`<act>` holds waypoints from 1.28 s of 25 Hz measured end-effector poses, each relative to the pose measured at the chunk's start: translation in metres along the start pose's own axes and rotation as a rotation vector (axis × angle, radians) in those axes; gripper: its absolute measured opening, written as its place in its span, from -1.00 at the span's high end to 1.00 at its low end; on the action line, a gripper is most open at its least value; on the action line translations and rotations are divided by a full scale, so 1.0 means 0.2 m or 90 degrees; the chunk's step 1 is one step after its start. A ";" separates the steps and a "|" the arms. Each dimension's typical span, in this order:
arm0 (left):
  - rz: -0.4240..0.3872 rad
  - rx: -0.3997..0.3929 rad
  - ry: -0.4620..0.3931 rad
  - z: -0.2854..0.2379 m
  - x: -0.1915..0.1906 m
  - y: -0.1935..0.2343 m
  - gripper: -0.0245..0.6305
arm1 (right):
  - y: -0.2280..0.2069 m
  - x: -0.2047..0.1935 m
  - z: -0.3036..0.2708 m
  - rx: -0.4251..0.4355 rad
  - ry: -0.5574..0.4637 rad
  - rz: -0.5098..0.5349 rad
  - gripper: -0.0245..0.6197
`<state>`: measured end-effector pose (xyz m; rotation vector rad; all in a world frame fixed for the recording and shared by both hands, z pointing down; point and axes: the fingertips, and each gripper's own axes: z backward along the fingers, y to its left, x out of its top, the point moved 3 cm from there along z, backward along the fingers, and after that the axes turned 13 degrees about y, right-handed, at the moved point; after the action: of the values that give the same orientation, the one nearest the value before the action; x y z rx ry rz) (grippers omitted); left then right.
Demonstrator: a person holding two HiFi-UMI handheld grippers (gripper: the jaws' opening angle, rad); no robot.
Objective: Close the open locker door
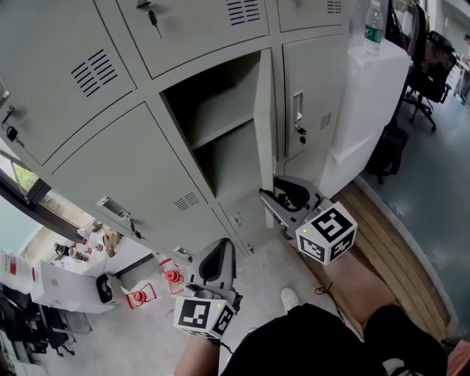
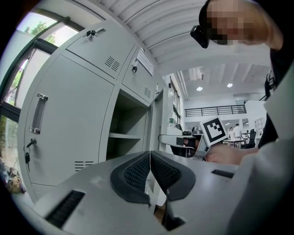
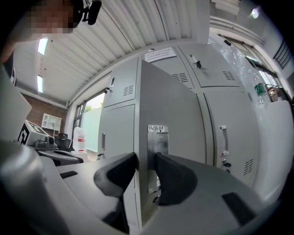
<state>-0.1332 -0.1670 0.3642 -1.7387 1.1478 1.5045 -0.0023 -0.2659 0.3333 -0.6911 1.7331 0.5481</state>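
Observation:
The open locker shows a shelf inside, and its grey door stands swung out edge-on toward me. My right gripper sits at the door's lower free edge. In the right gripper view the door runs between the jaws, and my right gripper has one pad on each face, beside the metal handle plate. My left gripper hangs lower and to the left, away from the lockers. In its own view the left gripper is shut on nothing, facing the open locker.
Closed lockers with keys in their locks surround the open one. A white cabinet with a bottle stands to the right, with an office chair beyond. Red-and-white items lie on the floor at left. My legs fill the bottom.

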 end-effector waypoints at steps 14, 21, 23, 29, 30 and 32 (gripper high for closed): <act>0.009 0.110 -0.010 0.00 0.03 0.14 0.87 | 0.11 0.08 -0.33 0.105 -0.014 0.035 0.37; 0.010 0.163 -0.015 -0.03 0.05 0.21 0.87 | 0.13 0.11 -0.49 0.142 -0.015 0.058 0.36; 0.010 0.183 -0.015 -0.03 0.05 0.24 0.87 | 0.13 0.13 -0.54 0.144 -0.015 0.060 0.36; 0.009 0.227 -0.013 -0.06 0.06 0.28 0.87 | 0.14 0.15 -0.67 0.149 -0.013 0.069 0.45; 0.009 0.231 -0.013 -0.07 0.06 0.28 0.87 | 0.13 0.16 -0.69 0.149 -0.013 0.074 0.45; 0.010 0.237 -0.012 -0.07 0.06 0.29 0.87 | 0.13 0.17 -0.73 0.155 -0.012 0.077 0.45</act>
<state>-0.1773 -0.2100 0.3620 -1.4613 1.3366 1.2185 -0.1273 -0.3519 0.3389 -0.4101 1.7961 0.4155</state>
